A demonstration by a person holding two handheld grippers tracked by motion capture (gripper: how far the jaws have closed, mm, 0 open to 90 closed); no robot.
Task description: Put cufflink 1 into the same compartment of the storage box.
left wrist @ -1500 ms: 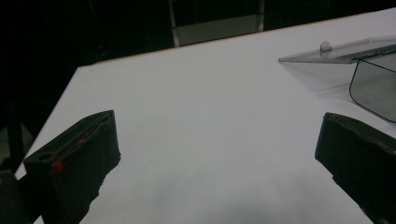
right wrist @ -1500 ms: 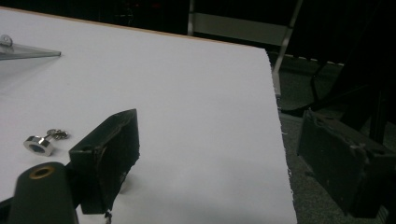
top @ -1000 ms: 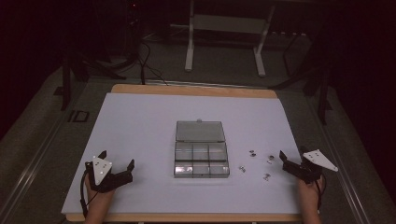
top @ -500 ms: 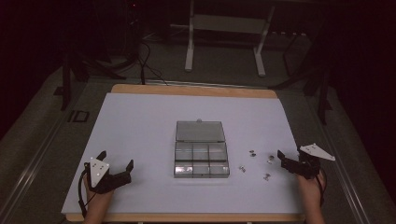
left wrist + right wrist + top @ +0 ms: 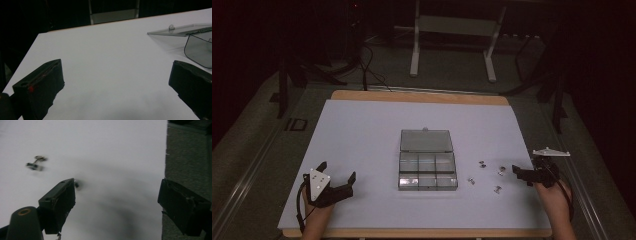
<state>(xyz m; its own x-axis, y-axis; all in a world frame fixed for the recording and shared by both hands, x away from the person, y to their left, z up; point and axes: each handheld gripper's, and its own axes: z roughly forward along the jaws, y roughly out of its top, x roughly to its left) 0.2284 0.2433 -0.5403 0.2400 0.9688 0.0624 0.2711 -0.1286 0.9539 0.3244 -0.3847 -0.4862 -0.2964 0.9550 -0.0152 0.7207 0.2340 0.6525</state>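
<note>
Worktop (image 5: 362, 130): white-covered, wood-edged. Clear compartment box (image 5: 427, 173): set at centre, lid (image 5: 426, 140) laid open flat behind it. Left claw (image 5: 338, 181): held low near the front left corner, jaws spread apart, nothing between them. Right claw (image 5: 523, 175): held at the right edge, jaws apart, nothing gripped. Small metal parts (image 5: 484, 164): scattered between box and right claw, on bare worktop.

The left gripper (image 5: 337, 183) lies low at the near left, its jaws spread wide, the left hand (image 5: 314, 215) behind it. The right gripper (image 5: 523, 175) sits at the far right, jaws likewise wide apart, held by the right hand (image 5: 557, 200).
</note>
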